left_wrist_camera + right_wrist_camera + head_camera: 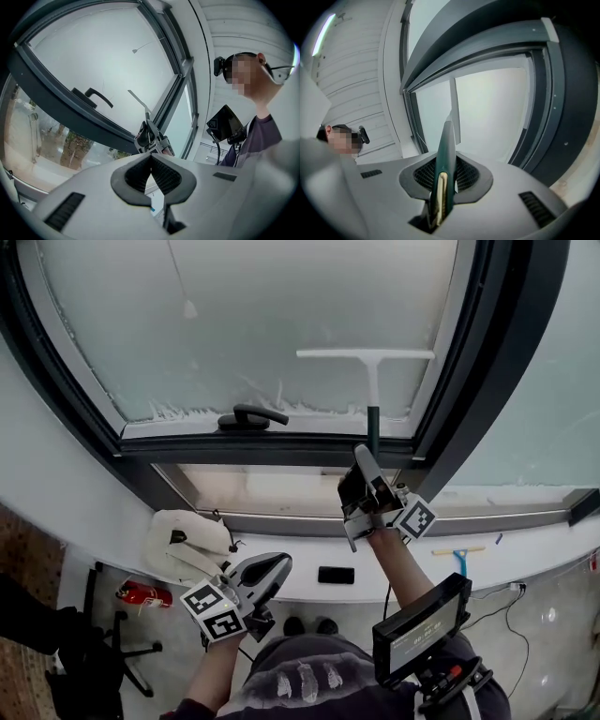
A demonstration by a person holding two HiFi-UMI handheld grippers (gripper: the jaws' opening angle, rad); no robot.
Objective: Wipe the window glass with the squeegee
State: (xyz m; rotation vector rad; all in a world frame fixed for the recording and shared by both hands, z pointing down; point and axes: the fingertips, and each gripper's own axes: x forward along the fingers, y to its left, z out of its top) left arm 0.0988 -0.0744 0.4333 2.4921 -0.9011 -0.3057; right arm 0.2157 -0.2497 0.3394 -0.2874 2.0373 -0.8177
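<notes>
Fingers of the right gripper [364, 460] are clenched on the squeegee [372, 357], pinching its dark green grip. From the head view the tool rises from the jaws to the glass [244, 306]. Its white blade lies level across the pane's right part, above a ragged line of foam [187, 412] along the bottom edge. Whether the blade presses the pane cannot be told here. A black lever [251, 416] sits on the dark frame [281, 450] below the foam, left of the squeegee. The left gripper [279, 568] hangs lower and nearer the person, well apart from the window, pinched closed on nothing. On the white sill [112, 531] lie a white bag [187, 545], a small black block [336, 575] and, far right, a blue-handled tool [460, 559]. A red can [142, 593] lies on the floor beneath. A dark monitor [420, 626] is strapped at the person's waist.

In the left gripper view the two ribbed pads meet at their tips with nothing between them. Beyond them the right gripper holds the squeegee up against the pale pane, right of the lever. The person stands at the right edge with the monitor in front of the chest.

In the right gripper view the green grip stands upright between the ribbed pads, gripped from both sides. A cream strip runs down its near edge. Above it the white shaft runs on toward the glass, with the frame curving around at right.
</notes>
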